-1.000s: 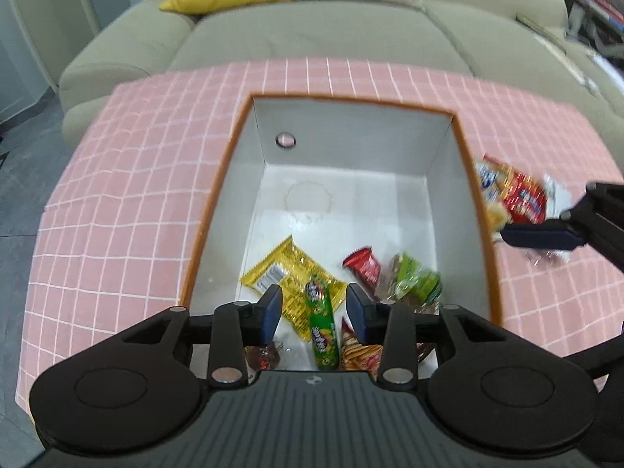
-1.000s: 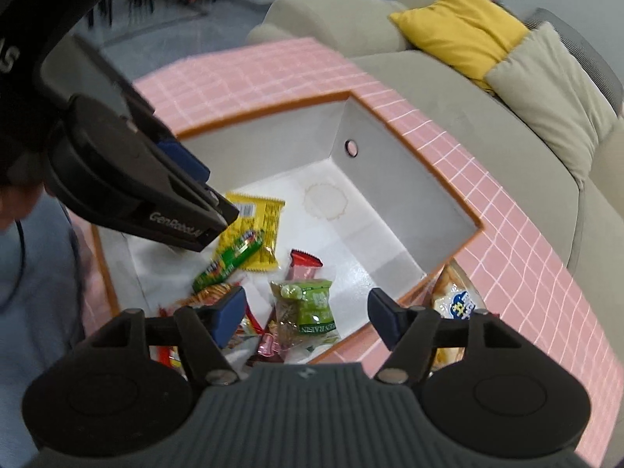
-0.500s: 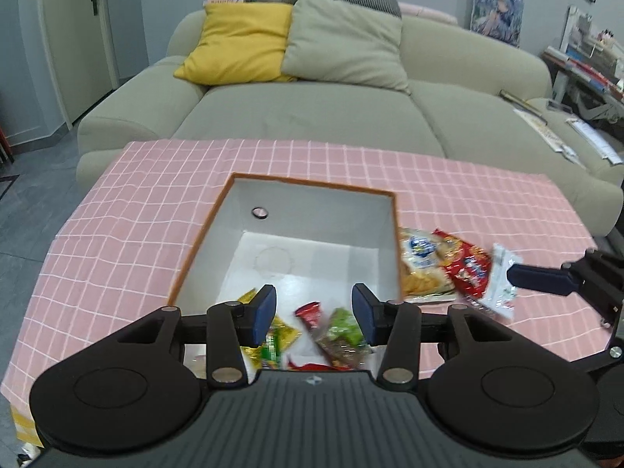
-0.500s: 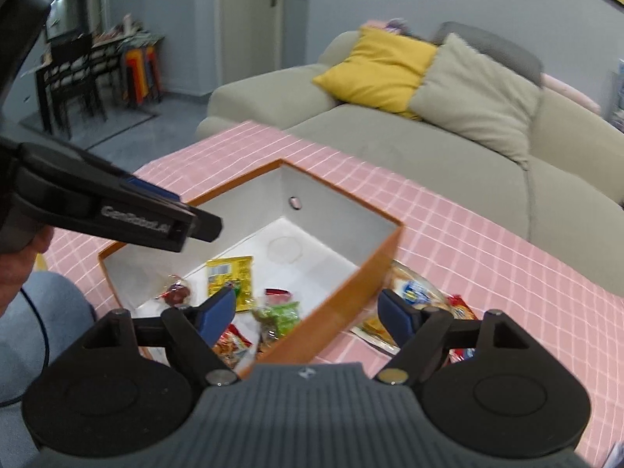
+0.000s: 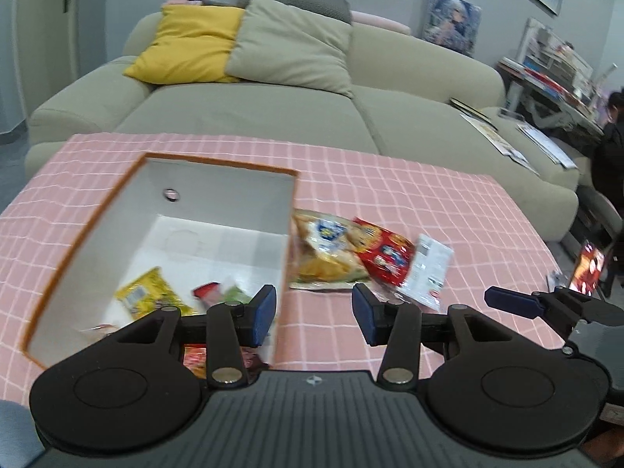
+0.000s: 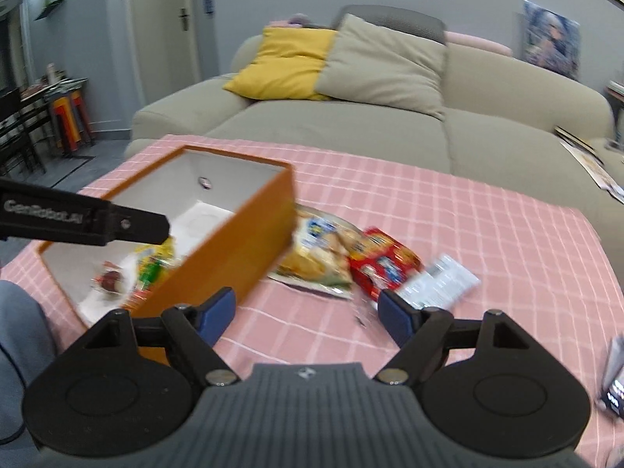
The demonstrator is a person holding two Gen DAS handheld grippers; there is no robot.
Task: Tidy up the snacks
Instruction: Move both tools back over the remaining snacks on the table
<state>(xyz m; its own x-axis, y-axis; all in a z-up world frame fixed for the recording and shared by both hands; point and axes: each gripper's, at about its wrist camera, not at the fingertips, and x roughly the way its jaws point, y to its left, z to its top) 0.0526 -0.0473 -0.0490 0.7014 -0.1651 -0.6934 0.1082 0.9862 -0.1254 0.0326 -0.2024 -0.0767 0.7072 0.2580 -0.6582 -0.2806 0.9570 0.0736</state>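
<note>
An orange box (image 5: 218, 202) (image 6: 241, 234) with a white inside stands on the pink checked table and holds several small snacks, among them a yellow packet (image 5: 148, 296). Right of the box lie a yellow chip bag (image 5: 327, 249) (image 6: 316, 249), a red bag (image 5: 384, 251) (image 6: 380, 267) and a white packet (image 5: 427, 269) (image 6: 436, 284). My left gripper (image 5: 314, 312) is open and empty above the box's near right corner. My right gripper (image 6: 308, 312) is open and empty, just in front of the bags.
The pink checked tablecloth (image 5: 448, 210) covers the table. A beige sofa (image 5: 296, 109) with a yellow cushion (image 5: 191, 43) stands behind it. Magazines lie on the sofa's right end (image 5: 507, 136). A phone (image 6: 614, 374) lies at the table's right edge.
Both grippers have risen and drawn back from over the box and swung right, so the bags beside the box now sit ahead. Both stay open.
</note>
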